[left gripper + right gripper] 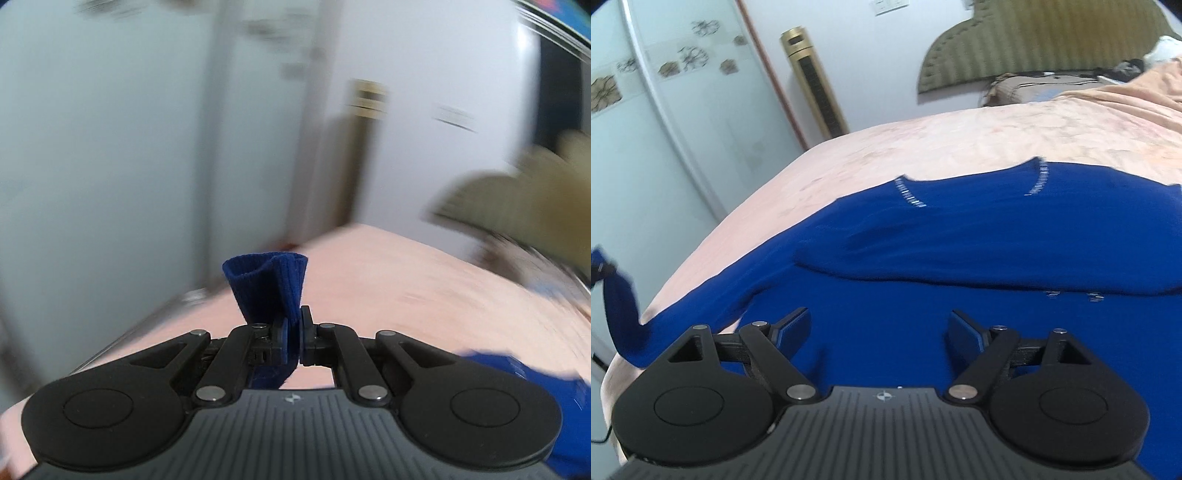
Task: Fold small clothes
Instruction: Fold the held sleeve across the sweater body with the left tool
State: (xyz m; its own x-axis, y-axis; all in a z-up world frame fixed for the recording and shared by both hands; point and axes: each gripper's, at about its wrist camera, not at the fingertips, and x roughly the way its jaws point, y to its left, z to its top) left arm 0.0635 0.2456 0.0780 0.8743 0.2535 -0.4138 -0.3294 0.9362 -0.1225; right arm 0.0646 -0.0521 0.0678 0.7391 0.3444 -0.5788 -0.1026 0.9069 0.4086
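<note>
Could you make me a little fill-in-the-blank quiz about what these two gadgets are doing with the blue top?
1. The left gripper is shut on the sweater's ____.
2. The right gripper hangs ____ over the blue sweater.
3. The sweater lies on a ____ bedspread.

Missing words: cuff; open; peach

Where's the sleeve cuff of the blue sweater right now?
The sleeve cuff is pinched in the left hand-held gripper, lifted above the pink bedspread, at the far left of the right wrist view.

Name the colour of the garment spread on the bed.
Deep blue sweater with small silvery trim, clearest in the right wrist view.
</note>
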